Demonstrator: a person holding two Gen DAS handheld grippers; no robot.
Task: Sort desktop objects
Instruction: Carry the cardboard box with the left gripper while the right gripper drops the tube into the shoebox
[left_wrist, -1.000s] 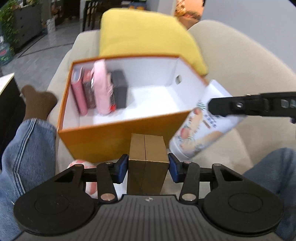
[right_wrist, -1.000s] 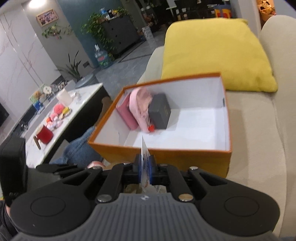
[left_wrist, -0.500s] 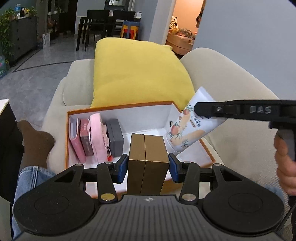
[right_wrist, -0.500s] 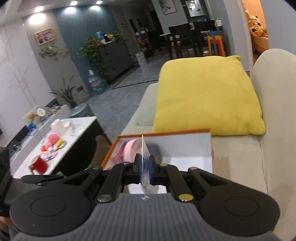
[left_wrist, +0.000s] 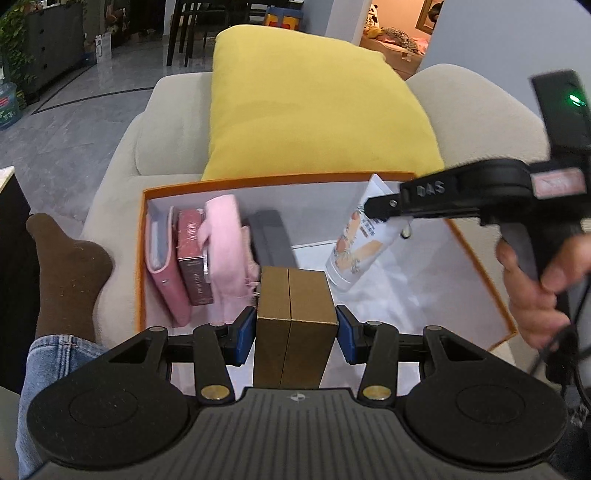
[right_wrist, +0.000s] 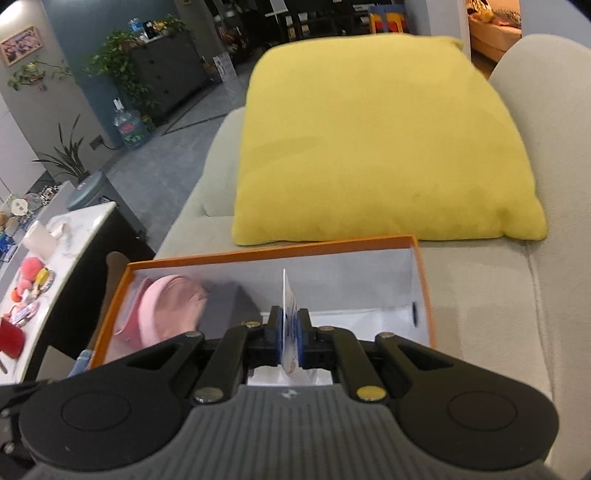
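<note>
An orange box with a white inside sits on the beige sofa; it also shows in the right wrist view. Along its left wall stand a pink wallet, a red box, a pink pouch and a grey case. My left gripper is shut on a gold box, held above the orange box's near side. My right gripper is shut on the flat end of a white printed tube, which hangs over the box's right half.
A yellow cushion lies against the sofa just behind the box. A leg in jeans with a brown sock lies left of it. A white table with small objects stands further left.
Both grippers rose and moved forward over the orange box. The tube went from outside the box's right front corner to above its inside. The gold box now sits over the near edge.
</note>
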